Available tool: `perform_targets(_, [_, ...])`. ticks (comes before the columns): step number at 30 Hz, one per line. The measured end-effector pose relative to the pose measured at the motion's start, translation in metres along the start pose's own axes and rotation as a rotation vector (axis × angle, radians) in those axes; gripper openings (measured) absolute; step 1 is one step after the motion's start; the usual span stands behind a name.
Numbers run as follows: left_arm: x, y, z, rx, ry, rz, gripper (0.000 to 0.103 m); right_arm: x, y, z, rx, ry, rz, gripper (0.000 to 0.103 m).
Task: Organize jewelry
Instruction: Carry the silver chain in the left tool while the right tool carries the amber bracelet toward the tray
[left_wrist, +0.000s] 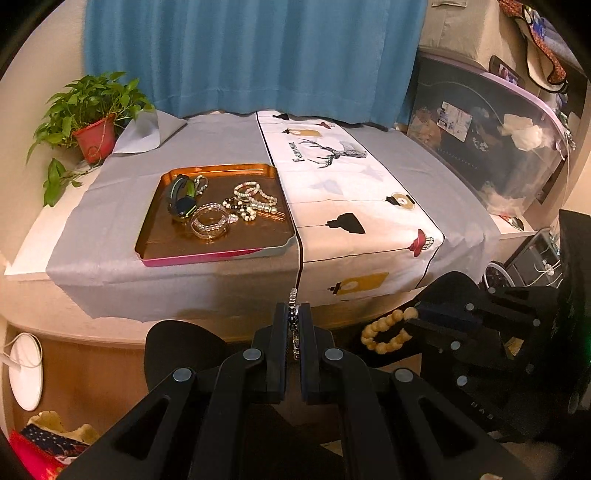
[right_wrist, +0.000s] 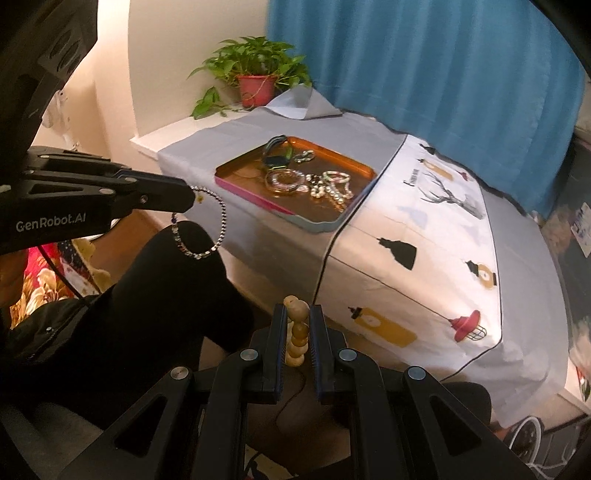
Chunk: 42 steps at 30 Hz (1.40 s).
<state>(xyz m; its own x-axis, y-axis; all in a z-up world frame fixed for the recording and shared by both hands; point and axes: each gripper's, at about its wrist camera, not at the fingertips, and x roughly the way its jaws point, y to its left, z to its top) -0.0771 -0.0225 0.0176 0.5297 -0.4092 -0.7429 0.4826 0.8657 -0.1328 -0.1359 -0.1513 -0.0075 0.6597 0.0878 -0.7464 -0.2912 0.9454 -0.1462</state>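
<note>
Two grippers off the table, short of the tray (left_wrist: 218, 218). Left wrist view: left gripper (left_wrist: 294, 314) clamps a silver chain (left_wrist: 293, 325). Right wrist view: right gripper (right_wrist: 298, 317) pinches a wooden bead bracelet (right_wrist: 297, 332); remaining jewelry (right_wrist: 314, 182) piled in the tray.

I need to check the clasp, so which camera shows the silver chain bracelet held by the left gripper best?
The right wrist view: the silver chain bracelet hangs as an open loop from the left gripper, seen side-on. The left wrist view shows it only edge-on, a thin strip pinched between the closed fingers.
</note>
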Motion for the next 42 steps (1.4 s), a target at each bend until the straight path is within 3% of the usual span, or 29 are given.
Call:
perform_targets(26, [0.033, 0.034, 0.008, -0.067, 0.040, -0.016, 0.003, 0.048, 0.002, 0.011, -0.016, 0.104, 0.033, 0.013])
perform_targets(34, [0.040, 0.065, 0.043, -0.094, -0.006, 0.001, 0.003, 0.071, -0.008, 0.042, -0.008, 0.097, 0.025, 0.013])
perform_targets(42, [0.065, 0.085, 0.097, -0.084, -0.057, 0.013, 0.003, 0.101, -0.025, 0.097, 0.002, 0.035, 0.014, 0.013])
